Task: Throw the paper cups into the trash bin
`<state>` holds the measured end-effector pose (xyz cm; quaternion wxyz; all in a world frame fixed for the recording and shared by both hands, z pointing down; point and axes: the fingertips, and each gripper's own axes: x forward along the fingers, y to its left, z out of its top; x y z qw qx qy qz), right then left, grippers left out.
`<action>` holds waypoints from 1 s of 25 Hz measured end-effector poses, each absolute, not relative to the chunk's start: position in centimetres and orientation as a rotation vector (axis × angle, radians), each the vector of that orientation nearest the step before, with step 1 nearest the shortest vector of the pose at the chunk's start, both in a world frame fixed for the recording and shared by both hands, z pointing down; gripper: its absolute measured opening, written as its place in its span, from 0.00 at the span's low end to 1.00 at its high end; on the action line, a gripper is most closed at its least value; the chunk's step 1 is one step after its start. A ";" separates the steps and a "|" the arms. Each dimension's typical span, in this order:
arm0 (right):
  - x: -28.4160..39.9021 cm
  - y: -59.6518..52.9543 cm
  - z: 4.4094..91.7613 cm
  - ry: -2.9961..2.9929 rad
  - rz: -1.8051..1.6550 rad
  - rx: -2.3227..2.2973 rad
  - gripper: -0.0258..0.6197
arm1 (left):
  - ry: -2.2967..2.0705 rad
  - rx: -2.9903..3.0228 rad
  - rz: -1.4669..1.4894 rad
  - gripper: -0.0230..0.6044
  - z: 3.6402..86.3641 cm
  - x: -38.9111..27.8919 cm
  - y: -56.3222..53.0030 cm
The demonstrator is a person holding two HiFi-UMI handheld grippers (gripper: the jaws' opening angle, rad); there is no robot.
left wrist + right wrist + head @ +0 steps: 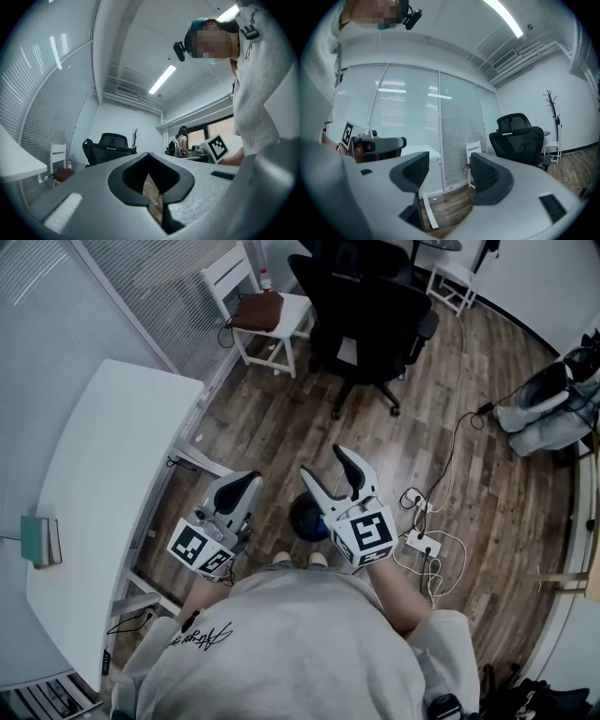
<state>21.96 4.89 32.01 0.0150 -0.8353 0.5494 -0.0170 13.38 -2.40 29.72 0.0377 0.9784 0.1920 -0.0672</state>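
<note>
Left gripper (232, 491) jaws pressed together, empty; right gripper (326, 465) jaws apart, empty. I find no paper cups in any view. Dark round tub (307, 517), maybe bin, right of white table (112, 474). Risk, my guess: turning blind to search, gripper clips table edge.

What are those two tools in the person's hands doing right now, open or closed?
Left tool: closed, holding nothing.
Right tool: open, holding nothing.

Wooden floor (281, 418), white desk (112, 474), black office chair (361, 306), slatted blinds (408, 131), ceiling strip light (162, 78)
</note>
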 end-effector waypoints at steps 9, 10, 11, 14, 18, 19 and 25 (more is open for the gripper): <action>21.3 5.6 28.6 1.785 0.057 -2.535 0.47 | 0.537 3.069 -0.237 0.04 28.6 13.3 -1.7; 21.2 5.7 28.3 1.791 0.065 -2.527 0.47 | 0.534 3.073 -0.245 0.04 28.4 13.3 -1.7; 21.1 5.8 28.0 1.796 0.071 -2.517 0.47 | 0.530 3.076 -0.251 0.04 28.2 13.3 -1.6; 20.8 6.0 27.2 1.805 0.106 -2.493 0.47 | 0.525 3.079 -0.265 0.04 27.7 13.0 -1.4; 20.3 6.3 26.0 1.807 0.164 -2.477 0.44 | 0.512 3.077 -0.285 0.04 27.3 12.6 -1.3; 20.1 6.5 25.7 1.801 0.180 -2.475 0.40 | 0.508 3.075 -0.292 0.04 27.1 12.4 -1.3; 19.3 6.6 25.4 1.805 0.174 -2.446 0.28 | 0.496 3.081 -0.309 0.04 26.6 11.8 -1.2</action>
